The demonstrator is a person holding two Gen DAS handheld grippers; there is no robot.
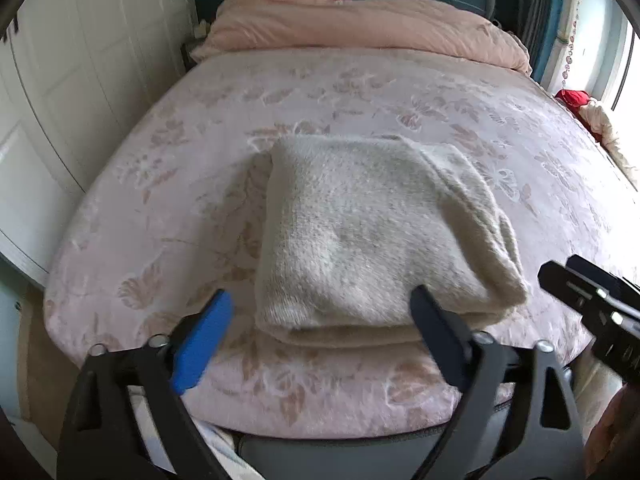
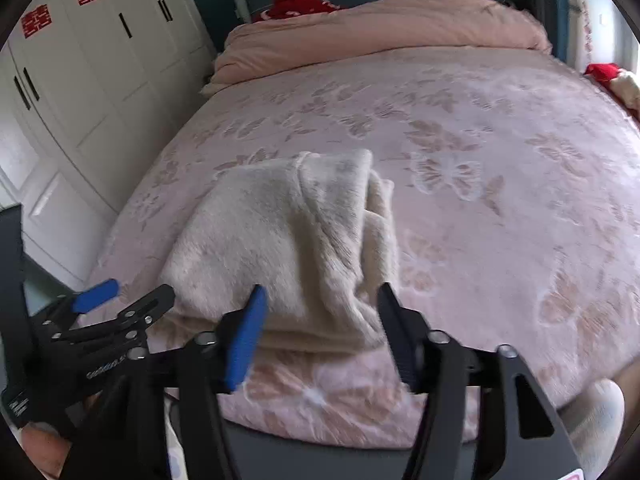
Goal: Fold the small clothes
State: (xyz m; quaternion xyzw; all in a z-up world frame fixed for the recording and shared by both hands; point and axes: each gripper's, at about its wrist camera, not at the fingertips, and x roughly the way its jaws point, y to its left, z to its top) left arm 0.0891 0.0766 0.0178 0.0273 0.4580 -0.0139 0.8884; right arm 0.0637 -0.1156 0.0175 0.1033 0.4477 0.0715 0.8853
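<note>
A folded cream garment [image 1: 372, 232] is seen lying on the bed [image 1: 168, 200], near its front edge. The left tool [image 1: 320, 320] is spread wide just before the garment's near fold, nothing held. The right tool [image 2: 320, 312] is likewise held wide and empty at the garment's near right corner.

Your folded garment [image 1: 372, 232] lies on the bed [image 1: 200, 184] near its front edge — duvet [image 1: 360, 28] behind, wardrobe [image 1: 80, 60] left

folded cream garment [image 1: 372, 232] on bed [image 1: 168, 208]; left tongs [image 1: 320, 320] spread wide, empty.
</note>
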